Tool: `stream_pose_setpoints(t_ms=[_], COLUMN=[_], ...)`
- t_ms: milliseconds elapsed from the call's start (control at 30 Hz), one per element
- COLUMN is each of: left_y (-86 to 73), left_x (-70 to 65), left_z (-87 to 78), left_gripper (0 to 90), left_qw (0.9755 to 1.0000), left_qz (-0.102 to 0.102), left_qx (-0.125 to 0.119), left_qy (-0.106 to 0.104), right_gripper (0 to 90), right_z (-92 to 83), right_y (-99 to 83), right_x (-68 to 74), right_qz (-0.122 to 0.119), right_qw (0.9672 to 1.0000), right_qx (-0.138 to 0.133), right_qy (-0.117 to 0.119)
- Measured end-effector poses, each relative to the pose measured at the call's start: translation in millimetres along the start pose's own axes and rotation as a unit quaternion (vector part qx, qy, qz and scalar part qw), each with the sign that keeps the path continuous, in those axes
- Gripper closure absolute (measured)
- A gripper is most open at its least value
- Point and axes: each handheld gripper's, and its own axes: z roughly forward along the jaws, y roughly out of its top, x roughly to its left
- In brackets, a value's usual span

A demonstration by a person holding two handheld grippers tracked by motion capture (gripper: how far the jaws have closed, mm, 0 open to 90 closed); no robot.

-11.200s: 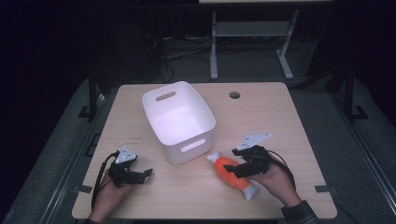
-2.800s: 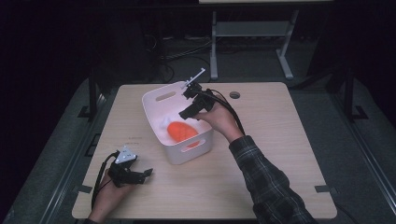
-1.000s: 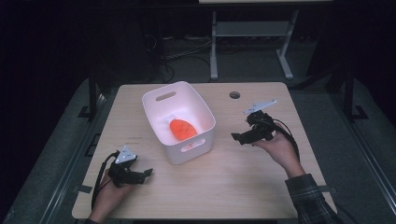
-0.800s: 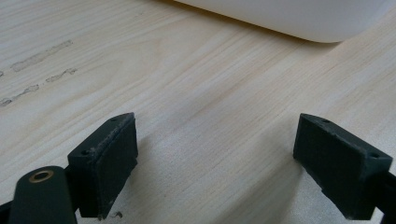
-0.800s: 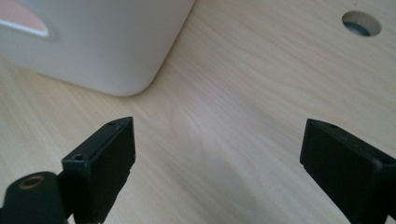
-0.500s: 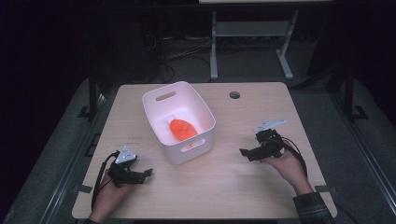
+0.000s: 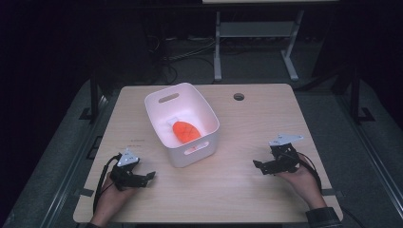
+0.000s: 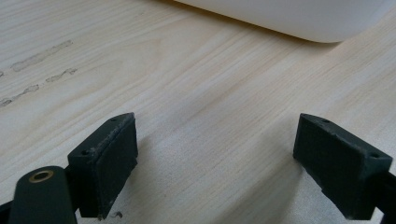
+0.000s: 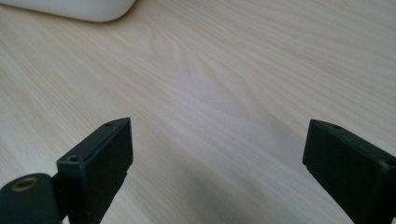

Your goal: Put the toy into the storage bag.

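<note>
A: What do the grippers look like?
B: The left gripper and right gripper are black, each with a grey triangular plate, trailing black cable and screw-holed rectangular pads.
A: Clothing?
B: A dark cuff.

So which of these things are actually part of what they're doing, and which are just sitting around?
Seemingly part of the job:
- white bin
- orange object lying inside it
- left gripper, open, empty
- right gripper, open, empty

Just there:
- wooden table
- round hole in its top
- metal stand behind
</note>
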Motion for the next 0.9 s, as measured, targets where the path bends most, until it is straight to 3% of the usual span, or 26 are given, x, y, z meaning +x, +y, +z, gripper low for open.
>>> stream_pose_setpoints(t_ms=[567, 667, 900], left_y=[0.0, 0.0, 0.0], left_x=[0.0, 0.0, -0.1], left_z=[0.0, 0.0, 0.0], left_gripper=[13.1, 13.1, 13.1], left_qw=[1.0, 1.0, 1.0], left_qz=[0.0, 0.0, 0.0], left_qx=[0.0, 0.0, 0.0], left_qy=[0.0, 0.0, 0.001], right_gripper=[7.3, 6.4, 2.0], right_z=[0.2, 2.1, 4.8], right_y=[-43.9, -48.4, -55.3], right_x=[-1.3, -1.3, -4.3], right_qz=[0.003, 0.003, 0.025], right_qw=[0.9995, 0.9994, 0.9995], right_qx=[0.012, 0.016, -0.004], right_qy=[-0.031, -0.031, -0.016])
